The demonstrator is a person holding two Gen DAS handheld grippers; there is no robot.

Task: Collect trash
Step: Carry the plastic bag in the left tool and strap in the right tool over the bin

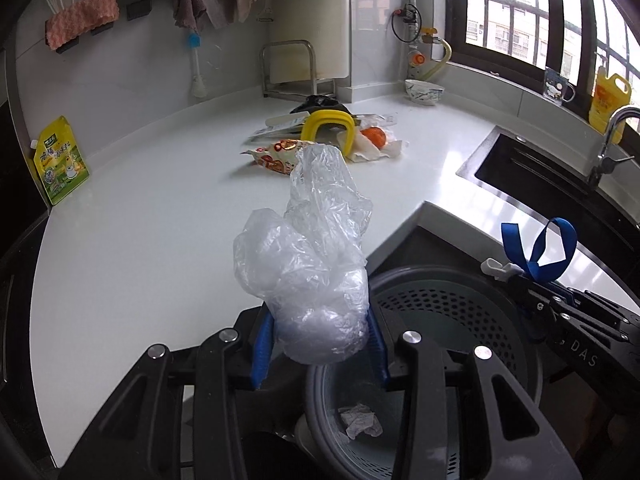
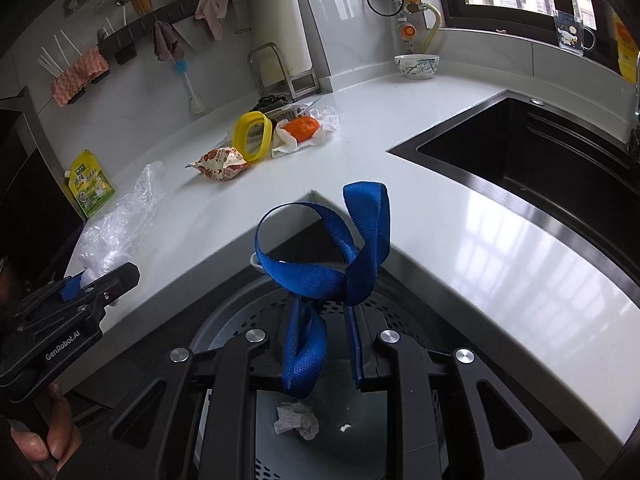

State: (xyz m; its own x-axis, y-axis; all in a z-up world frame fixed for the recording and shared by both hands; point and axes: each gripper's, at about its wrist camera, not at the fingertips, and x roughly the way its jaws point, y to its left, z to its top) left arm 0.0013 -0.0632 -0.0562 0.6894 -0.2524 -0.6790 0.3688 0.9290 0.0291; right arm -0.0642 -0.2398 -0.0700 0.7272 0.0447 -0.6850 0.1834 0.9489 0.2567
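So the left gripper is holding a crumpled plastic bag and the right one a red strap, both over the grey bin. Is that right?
Not quite: the strap is blue, not red, as the right wrist view shows. The rest holds: the left gripper is shut on the crumpled plastic bag, the right gripper on the strap, both above the grey bin.

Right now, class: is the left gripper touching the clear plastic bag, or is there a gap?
Touching. The left wrist view shows the clear plastic bag pinched between the left gripper's blue pads, held over the grey bin.
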